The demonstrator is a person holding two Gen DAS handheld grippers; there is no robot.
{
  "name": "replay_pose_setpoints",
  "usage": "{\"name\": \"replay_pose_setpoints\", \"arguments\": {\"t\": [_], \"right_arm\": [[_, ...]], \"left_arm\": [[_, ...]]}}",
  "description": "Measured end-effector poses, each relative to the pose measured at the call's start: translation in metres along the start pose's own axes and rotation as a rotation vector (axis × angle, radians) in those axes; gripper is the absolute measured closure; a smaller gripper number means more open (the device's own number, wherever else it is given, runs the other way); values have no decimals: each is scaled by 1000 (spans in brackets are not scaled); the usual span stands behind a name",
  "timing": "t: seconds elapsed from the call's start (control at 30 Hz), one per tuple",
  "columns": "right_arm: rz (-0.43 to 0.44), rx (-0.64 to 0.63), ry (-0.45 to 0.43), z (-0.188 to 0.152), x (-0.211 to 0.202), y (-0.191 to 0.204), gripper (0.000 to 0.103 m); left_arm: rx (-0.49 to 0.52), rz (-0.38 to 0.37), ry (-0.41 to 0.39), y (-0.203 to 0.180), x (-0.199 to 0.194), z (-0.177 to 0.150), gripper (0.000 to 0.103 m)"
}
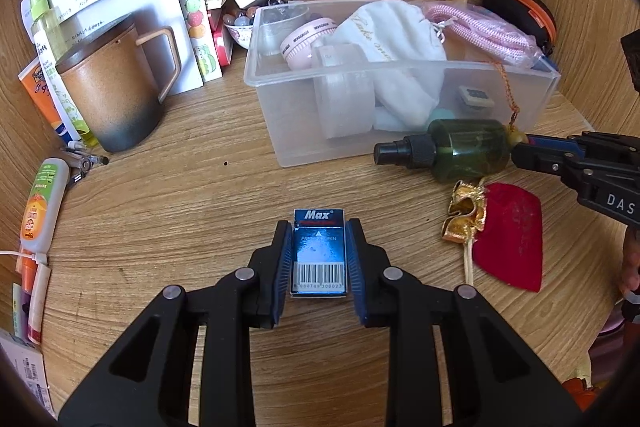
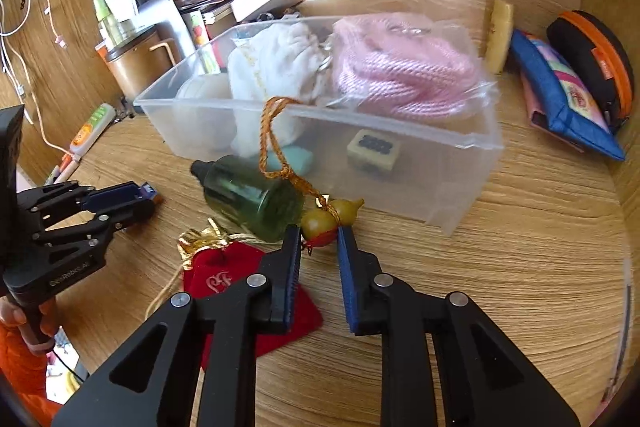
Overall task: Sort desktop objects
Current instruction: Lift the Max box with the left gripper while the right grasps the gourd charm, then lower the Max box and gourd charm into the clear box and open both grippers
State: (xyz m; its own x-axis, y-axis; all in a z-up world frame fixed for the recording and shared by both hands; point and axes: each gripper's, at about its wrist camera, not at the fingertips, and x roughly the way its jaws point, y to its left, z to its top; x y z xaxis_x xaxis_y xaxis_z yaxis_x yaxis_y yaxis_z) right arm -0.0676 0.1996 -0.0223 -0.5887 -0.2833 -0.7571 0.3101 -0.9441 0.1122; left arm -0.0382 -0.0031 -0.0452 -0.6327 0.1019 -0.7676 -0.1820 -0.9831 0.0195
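Observation:
My left gripper (image 1: 319,227) is shut on a blue "Max" staple box (image 1: 319,253) just above the wooden desk; it also shows at the left of the right wrist view (image 2: 138,197). My right gripper (image 2: 319,233) is shut on a small olive gourd charm (image 2: 326,221) with an orange cord (image 2: 272,139), held in front of the clear plastic bin (image 2: 460,147). In the left wrist view the right gripper (image 1: 520,149) is at the right, behind a green spray bottle (image 1: 464,147). The bottle (image 2: 250,197) lies on its side by the bin (image 1: 272,131).
A red pouch with gold trim (image 1: 508,239) lies at the right. The bin holds a white cloth bag (image 1: 396,39), pink rope (image 2: 400,71) and a tile (image 2: 374,149). A brown mug (image 1: 112,87), books (image 1: 200,27), tubes (image 1: 42,203) and cases (image 2: 560,95) line the desk's edges.

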Motion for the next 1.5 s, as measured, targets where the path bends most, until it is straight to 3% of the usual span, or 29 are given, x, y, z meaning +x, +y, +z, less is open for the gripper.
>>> {"name": "replay_pose_setpoints", "arguments": {"t": [0.67,1.0,1.5], "right_arm": [[35,-64,-128,16,-48,25,86],[50,-96,-139,27,-45,40,86],[45,-87,-146,48,-34,28,86]], "left_arm": [[-35,-57,-129,-1,-37,27,77],[-26,-85,-175,-2,-45,43,77],[-9,-124,-214,-9,-41,76,77]]}}
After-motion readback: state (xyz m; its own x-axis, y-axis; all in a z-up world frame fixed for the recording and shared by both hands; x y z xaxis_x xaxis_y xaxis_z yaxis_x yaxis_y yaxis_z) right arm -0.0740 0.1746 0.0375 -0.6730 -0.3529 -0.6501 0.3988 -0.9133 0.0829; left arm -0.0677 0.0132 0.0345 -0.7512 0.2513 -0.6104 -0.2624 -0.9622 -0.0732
